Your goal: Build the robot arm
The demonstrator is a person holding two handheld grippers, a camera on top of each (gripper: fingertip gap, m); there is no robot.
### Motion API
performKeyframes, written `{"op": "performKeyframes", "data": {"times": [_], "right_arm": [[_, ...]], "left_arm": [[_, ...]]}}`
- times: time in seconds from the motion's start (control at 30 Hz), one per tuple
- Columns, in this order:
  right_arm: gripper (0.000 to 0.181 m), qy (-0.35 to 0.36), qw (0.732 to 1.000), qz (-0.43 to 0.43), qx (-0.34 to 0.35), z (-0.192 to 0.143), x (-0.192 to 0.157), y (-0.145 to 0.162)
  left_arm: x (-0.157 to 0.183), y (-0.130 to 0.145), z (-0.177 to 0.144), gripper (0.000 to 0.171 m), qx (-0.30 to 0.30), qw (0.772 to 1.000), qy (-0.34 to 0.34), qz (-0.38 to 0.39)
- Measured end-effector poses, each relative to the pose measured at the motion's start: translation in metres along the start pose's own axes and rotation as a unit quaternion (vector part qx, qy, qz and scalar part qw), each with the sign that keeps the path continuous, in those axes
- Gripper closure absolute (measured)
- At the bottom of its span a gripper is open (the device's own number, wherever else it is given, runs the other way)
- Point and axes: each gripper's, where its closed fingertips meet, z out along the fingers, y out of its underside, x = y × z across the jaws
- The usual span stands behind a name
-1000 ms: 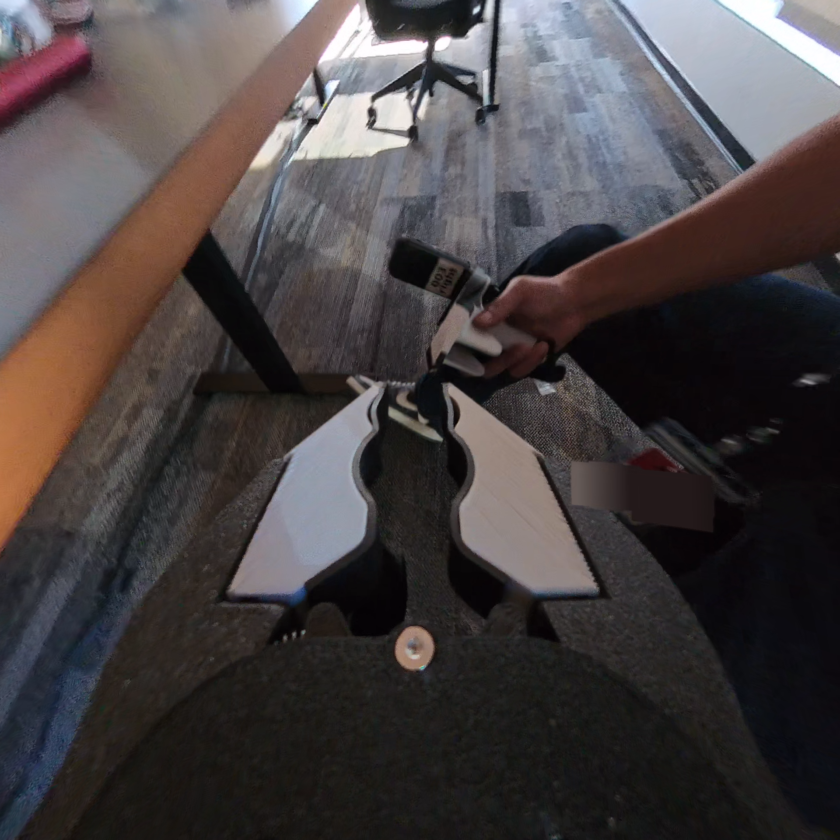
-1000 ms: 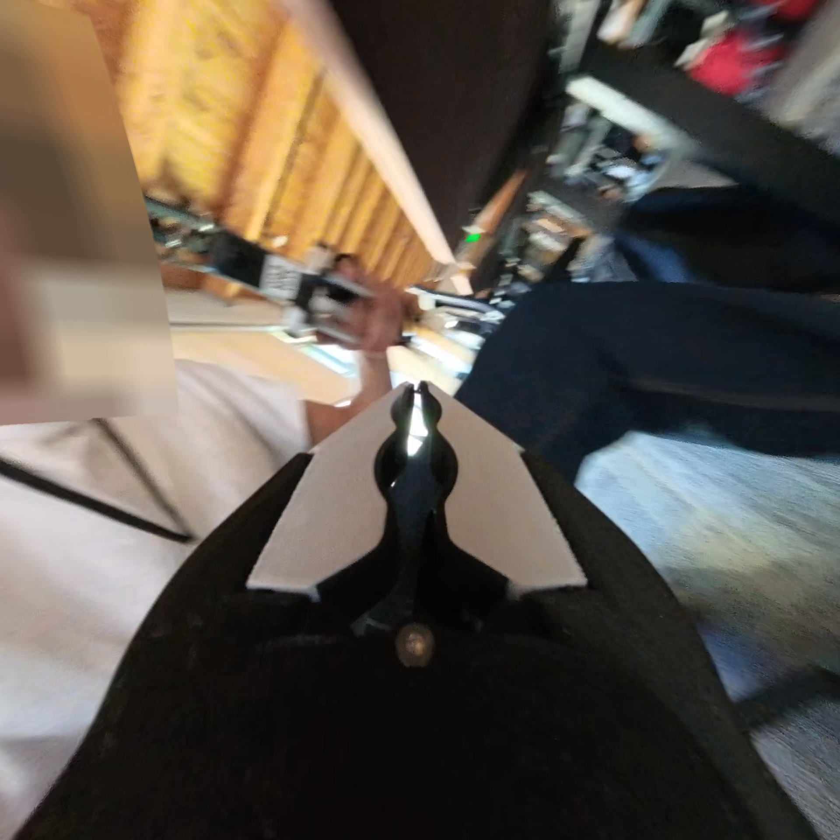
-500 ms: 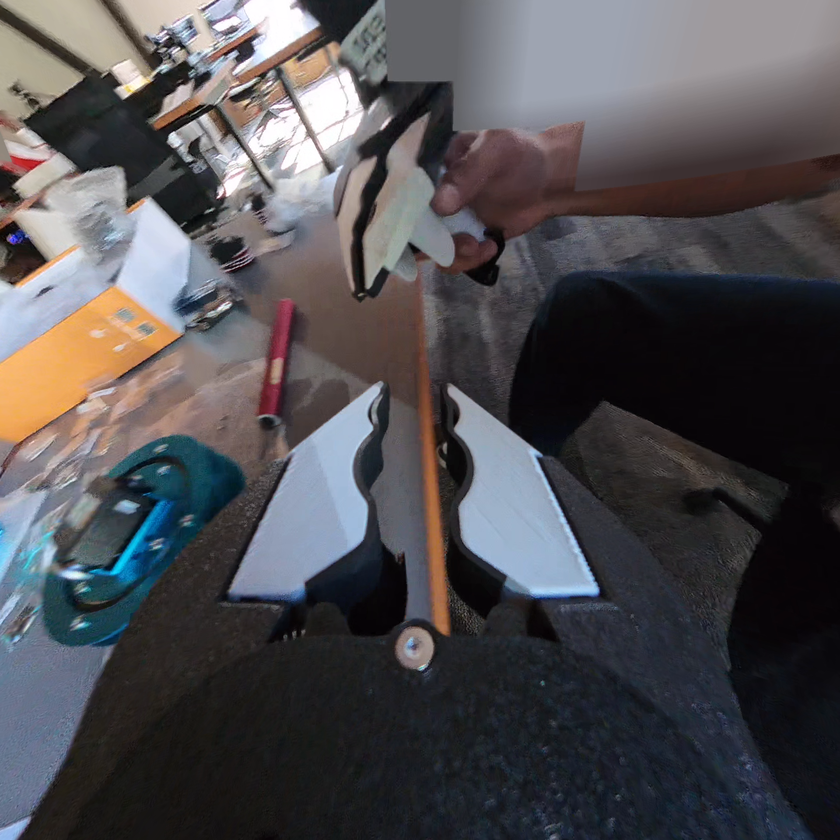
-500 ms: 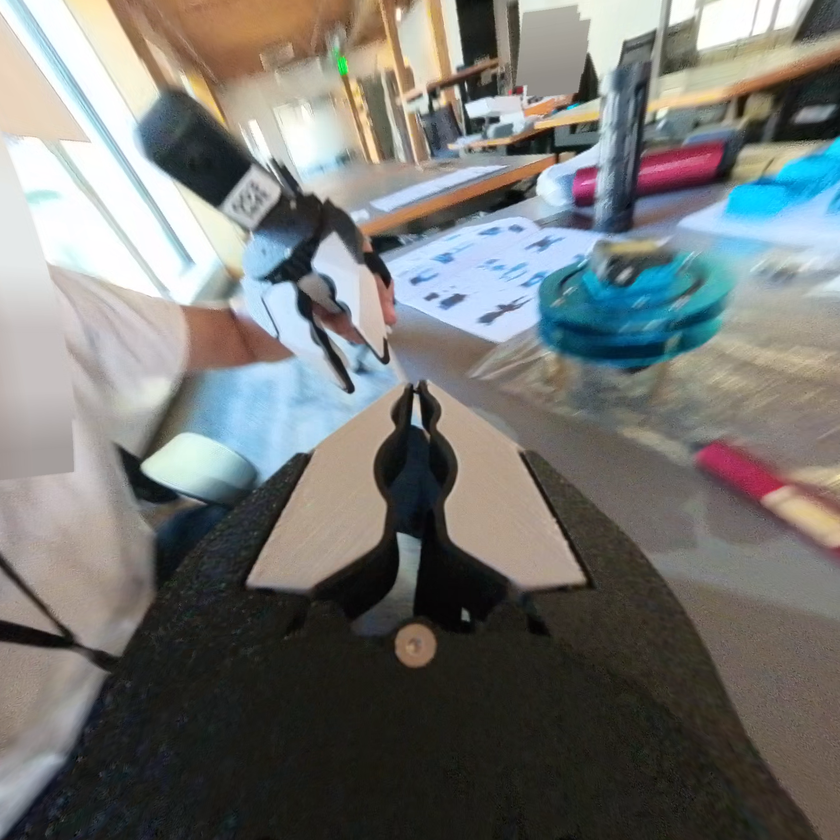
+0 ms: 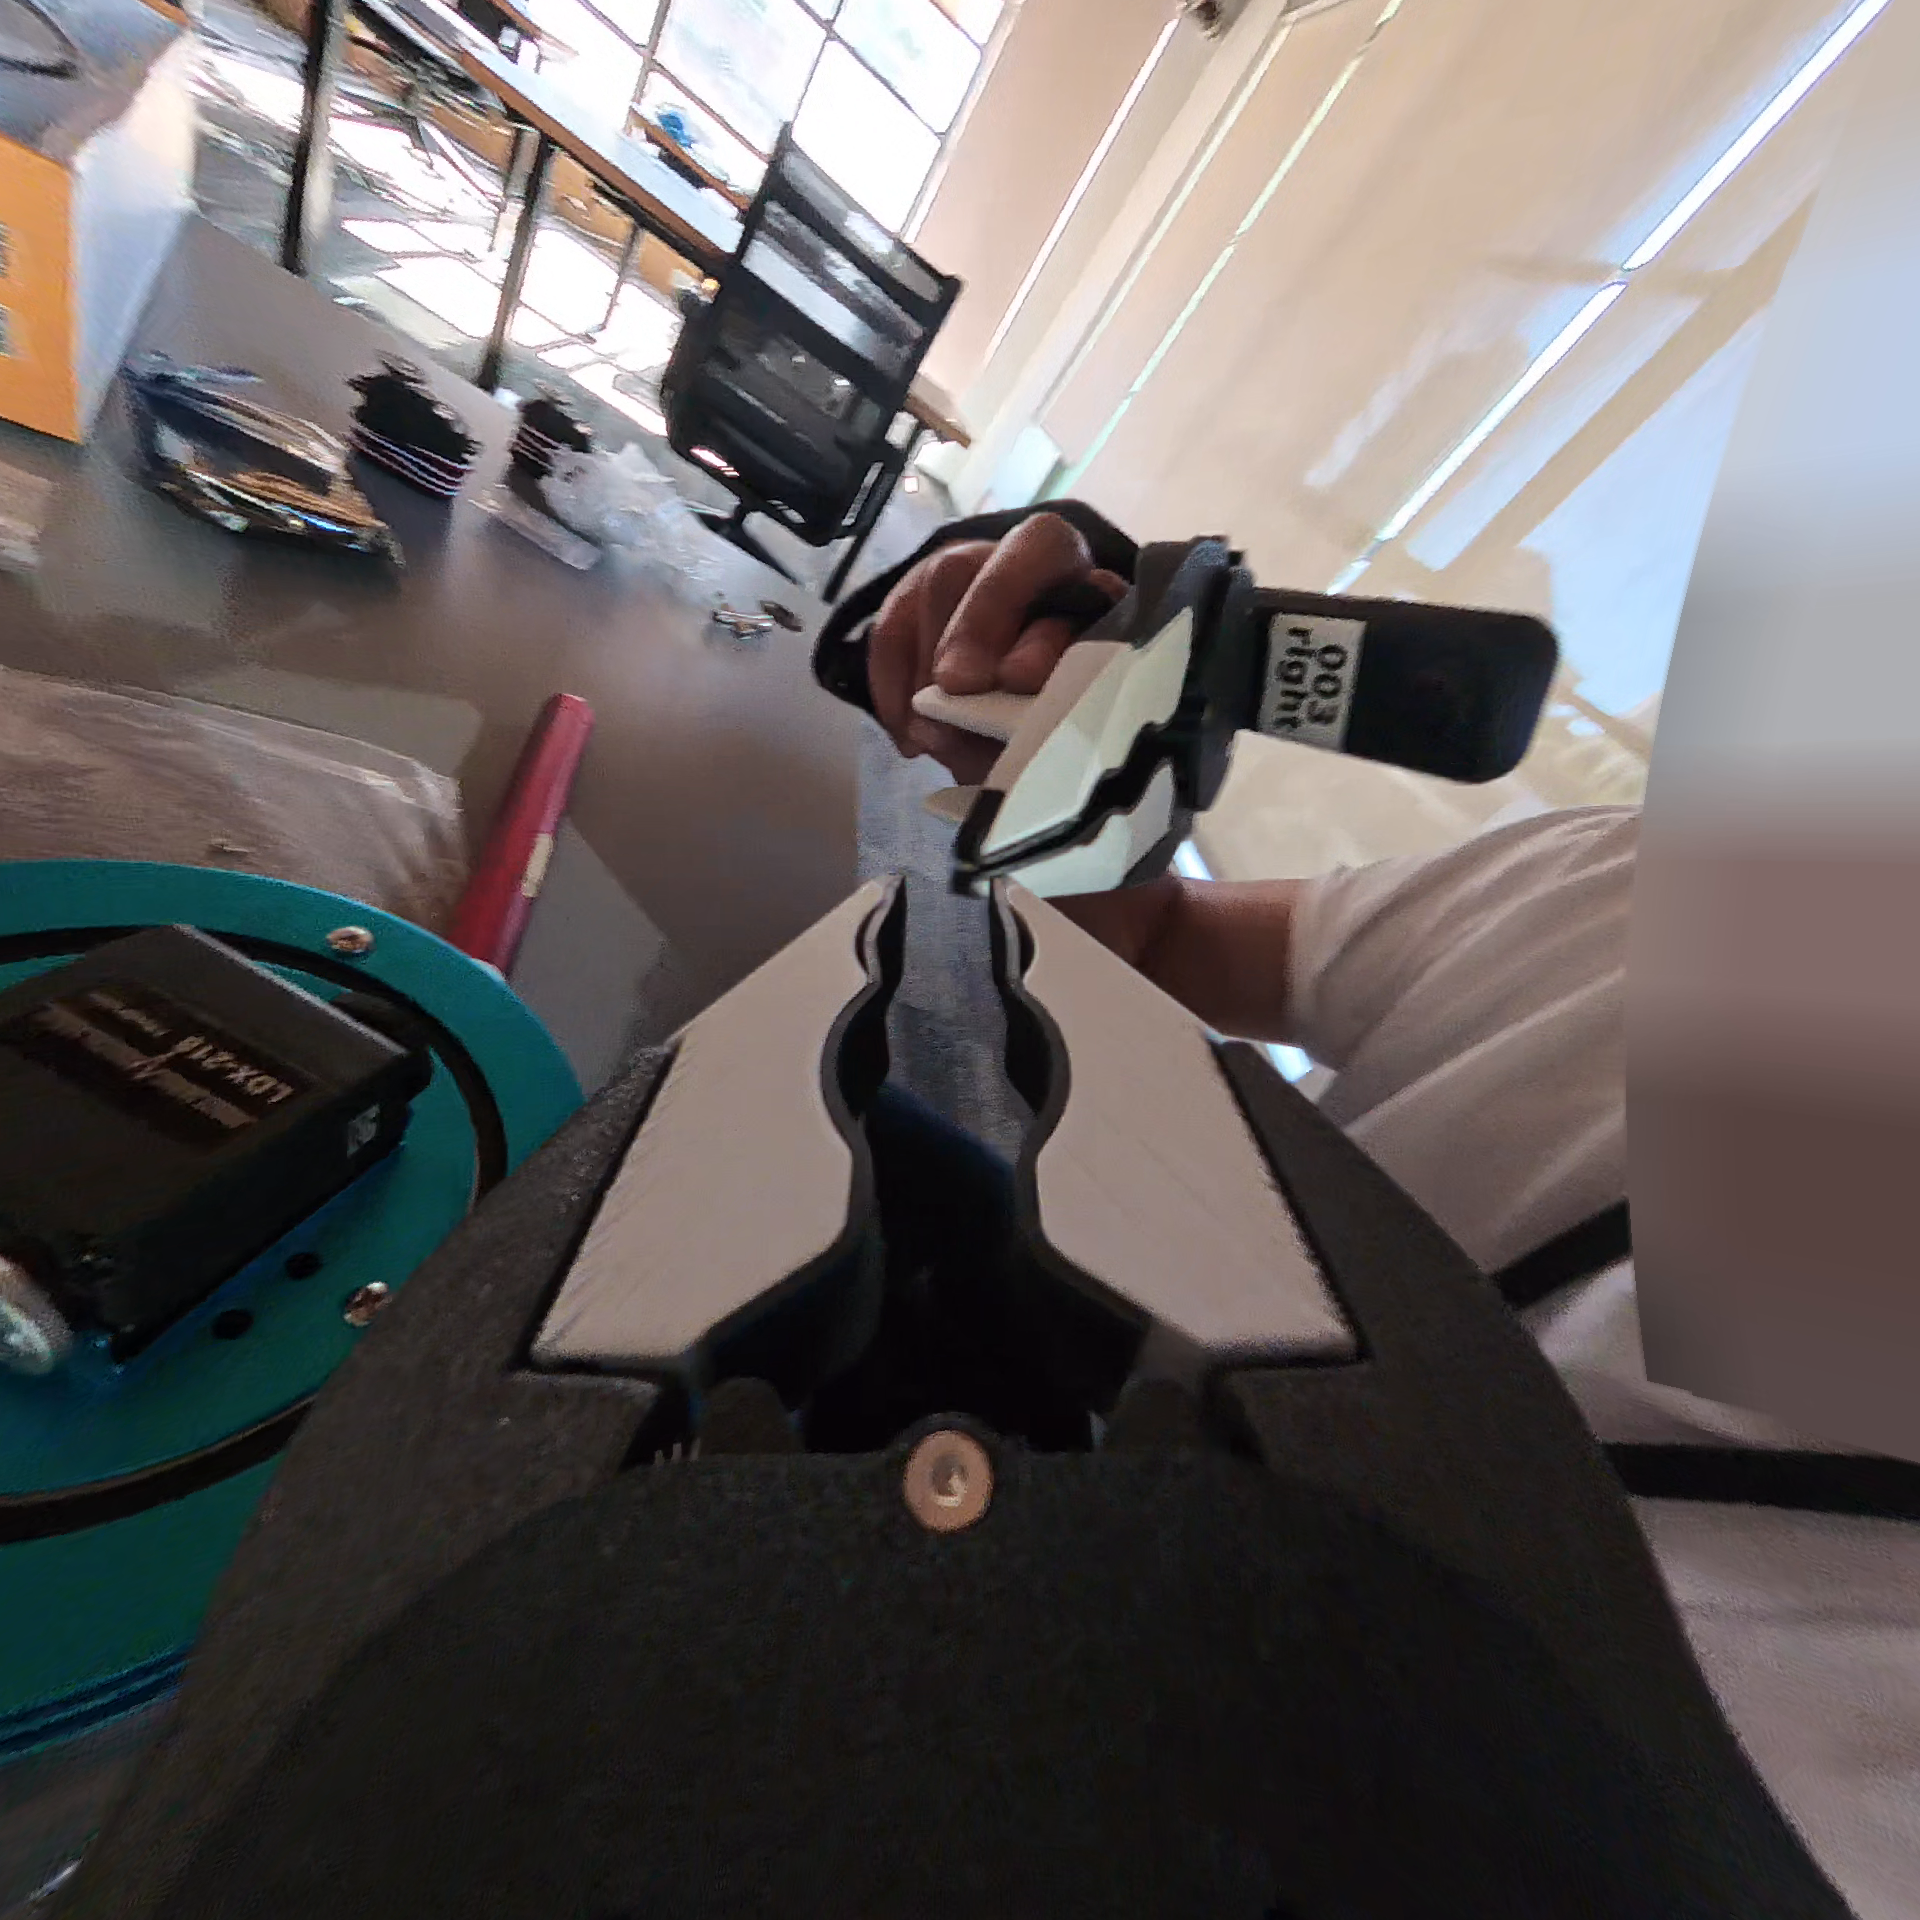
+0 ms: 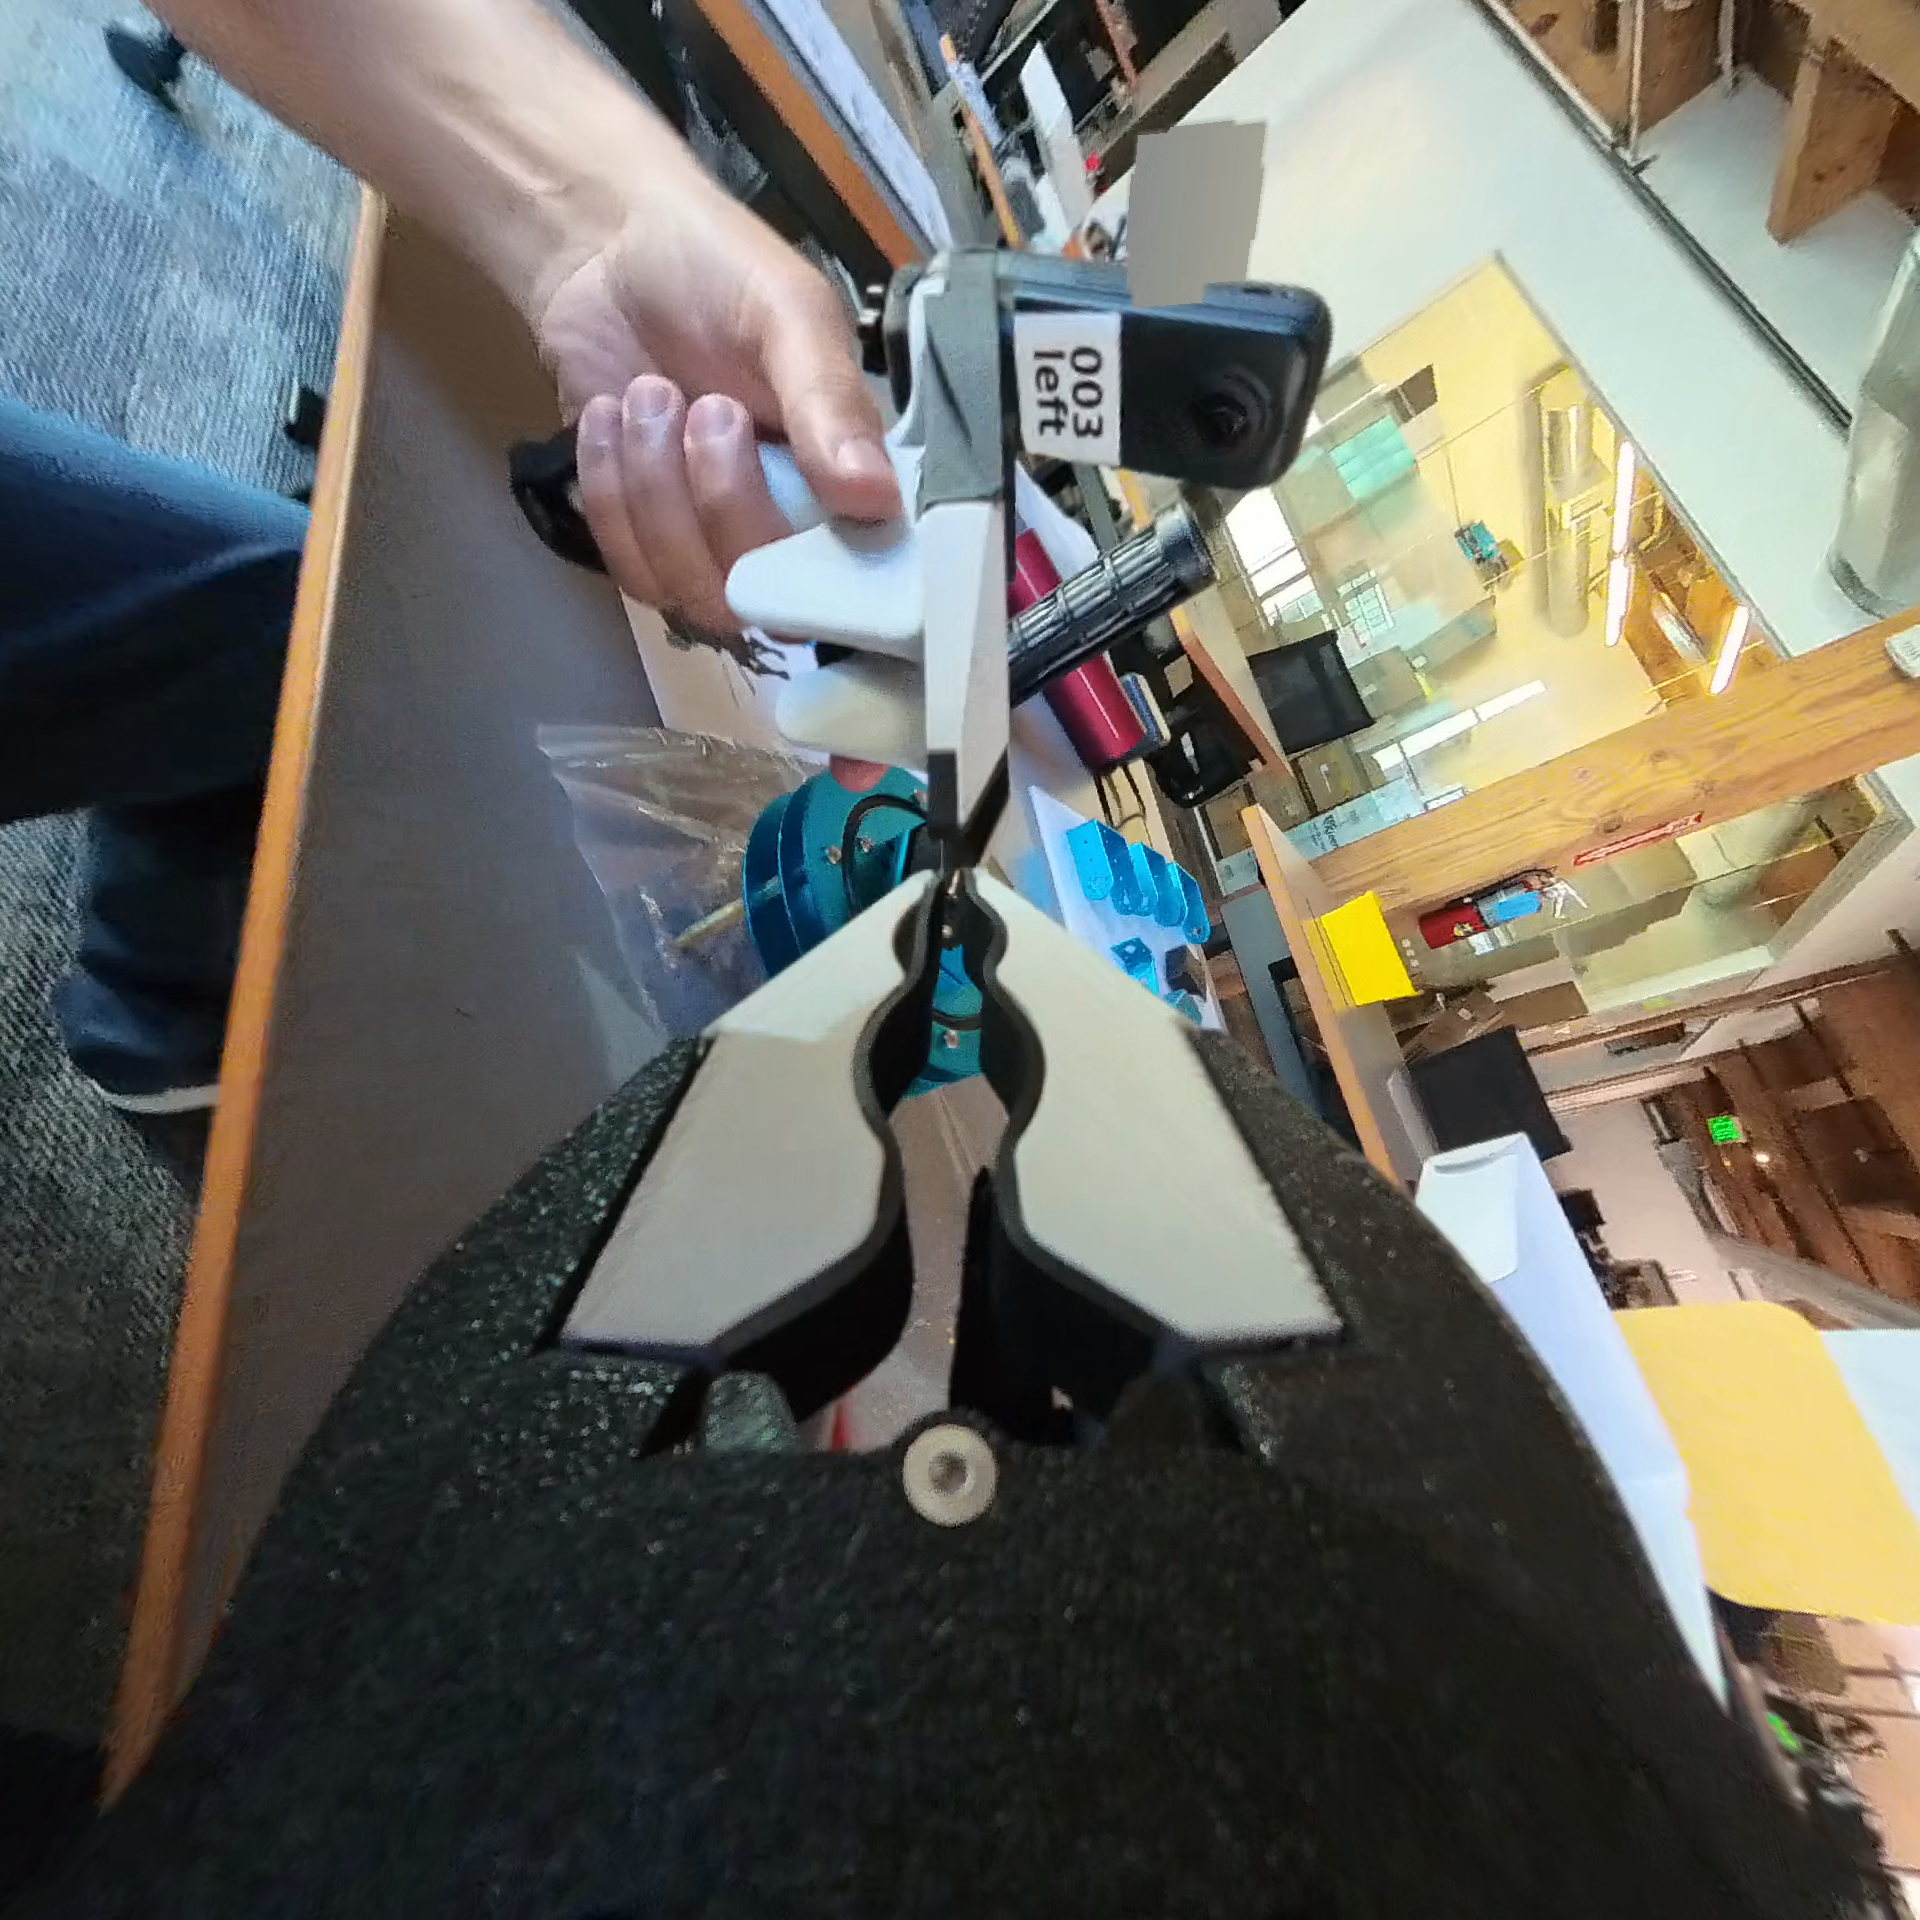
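In the left wrist view, the left gripper [image 5: 943, 894] is held in the air with its jaws a little apart and nothing between them. Just beyond the jaw tips and slightly to the right, the right gripper [image 5: 982, 868] points back toward them, its tips near the left jaw tips but with no contact that can be made out; its jaws look pressed together. The right hand [image 5: 977, 634] wraps its handle. To the left of the jaws, on the grey desk [image 5: 665, 748], lies a teal round disc [image 5: 457, 1039] carrying a black box [image 5: 177, 1101]. A red tube [image 5: 520, 831] lies on the desk beyond the disc, left of the jaw tips. Farther off stands a black office chair [image 5: 810, 343].

In the right wrist view, the right gripper [image 6: 951, 888] shows its jaws nearly closed at the tips, gripping nothing. Directly beyond them the left gripper [image 6: 951, 821] is seen edge-on, its tip meeting or almost meeting the right jaw tips; which, I cannot tell. The left hand [image 6: 707, 395] grips its white handle. Behind the jaw tips sits the teal disc [image 6: 810, 873], with a clear plastic bag [image 6: 655, 810] to its left on the desk [image 6: 436, 831] and blue brackets [image 6: 1132, 873] to the right.
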Motion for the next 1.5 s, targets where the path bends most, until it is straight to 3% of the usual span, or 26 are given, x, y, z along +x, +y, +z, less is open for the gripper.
{"op": "performKeyframes", "data": {"times": [0.07,0.33,0.53,0.7,0.77,1.13,1.5], "right_arm": [[0.181,-0.007,1.000,-0.017,0.001,0.006,0.003,0.002],[0.181,-0.048,0.998,-0.010,0.029,0.019,0.009,0.004],[0.180,-0.091,0.995,-0.010,0.036,0.023,0.013,-0.003],[0.180,-0.131,0.990,0.007,0.042,0.029,0.014,-0.004],[0.180,-0.142,0.988,0.016,0.056,0.029,0.013,-0.009],[0.180,-0.174,0.982,0.032,0.071,0.036,0.013,-0.011],[0.180,-0.163,0.983,0.052,0.067,0.040,0.014,0.001]], "left_arm": [[0.003,-0.002,-0.001,0.158,0.004,0.999,0.027,-0.018],[-0.008,-0.006,-0.008,0.171,0.001,1.000,0.012,0.018],[-0.004,-0.010,-0.015,0.171,0.000,0.999,0.025,0.026],[-0.001,-0.011,-0.021,0.161,0.013,0.997,0.033,0.063],[-0.002,-0.010,-0.023,0.171,0.018,0.997,0.025,0.075],[-0.003,-0.011,-0.031,0.171,0.056,0.995,0.052,0.071],[-0.015,-0.009,-0.032,0.171,0.053,0.997,0.044,0.045]]}}
